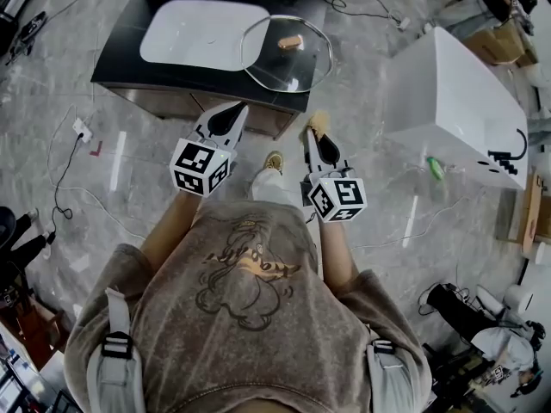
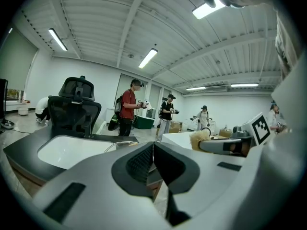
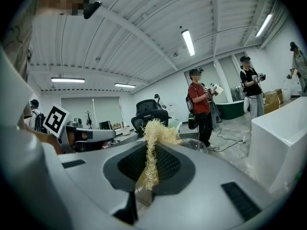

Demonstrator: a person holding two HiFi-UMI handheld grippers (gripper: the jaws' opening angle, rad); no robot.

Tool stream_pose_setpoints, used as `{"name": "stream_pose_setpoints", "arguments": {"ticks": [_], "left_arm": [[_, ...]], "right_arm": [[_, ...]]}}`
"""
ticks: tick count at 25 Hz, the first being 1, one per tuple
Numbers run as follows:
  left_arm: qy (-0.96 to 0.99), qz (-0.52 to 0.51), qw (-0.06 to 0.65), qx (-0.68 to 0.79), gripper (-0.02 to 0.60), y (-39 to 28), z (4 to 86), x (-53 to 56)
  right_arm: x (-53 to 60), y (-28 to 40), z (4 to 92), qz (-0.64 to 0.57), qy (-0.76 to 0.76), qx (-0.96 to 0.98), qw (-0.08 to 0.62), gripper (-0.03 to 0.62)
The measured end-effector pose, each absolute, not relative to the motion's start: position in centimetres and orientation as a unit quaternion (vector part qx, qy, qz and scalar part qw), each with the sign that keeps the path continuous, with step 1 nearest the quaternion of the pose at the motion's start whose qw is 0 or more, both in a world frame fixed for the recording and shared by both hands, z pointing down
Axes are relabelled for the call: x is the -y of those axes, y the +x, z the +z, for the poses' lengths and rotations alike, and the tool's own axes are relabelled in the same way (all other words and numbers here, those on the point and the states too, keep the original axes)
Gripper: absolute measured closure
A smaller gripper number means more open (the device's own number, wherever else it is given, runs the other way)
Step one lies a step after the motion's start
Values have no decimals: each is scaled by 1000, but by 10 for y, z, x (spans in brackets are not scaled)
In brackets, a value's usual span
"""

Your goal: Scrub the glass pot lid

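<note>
left gripper (image 1: pixel 237 111) closed, empty; right gripper (image 1: pixel 313 134) clamps a fibrous scrubber (image 3: pixel 153 138); glass pot lid (image 1: pixel 297 69) looks slick, breakable, so i'd steady its knob (image 1: pixel 290 42).

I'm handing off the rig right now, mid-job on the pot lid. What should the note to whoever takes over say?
Left gripper: jaws shut, nothing between them, held short of the counter.
Right gripper: jaws shut on a tan fibrous scrubber, also short of the counter.
Glass pot lid: knob up on the dark counter, its left edge over the rim of the white basin; neither gripper touches it.
Done: scrubber is in the jaws.
Left: bring the scrubber onto the lid and scrub it; the left gripper could probably steady the lid.
</note>
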State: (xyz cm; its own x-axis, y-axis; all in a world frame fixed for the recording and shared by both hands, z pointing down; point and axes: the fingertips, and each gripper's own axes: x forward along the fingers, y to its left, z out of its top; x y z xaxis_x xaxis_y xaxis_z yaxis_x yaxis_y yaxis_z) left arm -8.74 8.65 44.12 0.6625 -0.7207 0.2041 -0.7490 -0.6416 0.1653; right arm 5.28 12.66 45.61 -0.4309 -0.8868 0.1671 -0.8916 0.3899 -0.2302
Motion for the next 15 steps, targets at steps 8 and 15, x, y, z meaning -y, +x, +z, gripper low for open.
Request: {"name": "stream_pose_setpoints", "arguments": {"ticks": [8, 15], "left_arm": [[897, 51, 128, 419, 565, -58, 434, -22], [894, 42, 141, 424, 565, -36, 436, 22]], "right_arm": [[-59, 85, 450, 143, 512, 847, 13, 553], [-11, 111, 452, 145, 488, 860, 25, 553]]}}
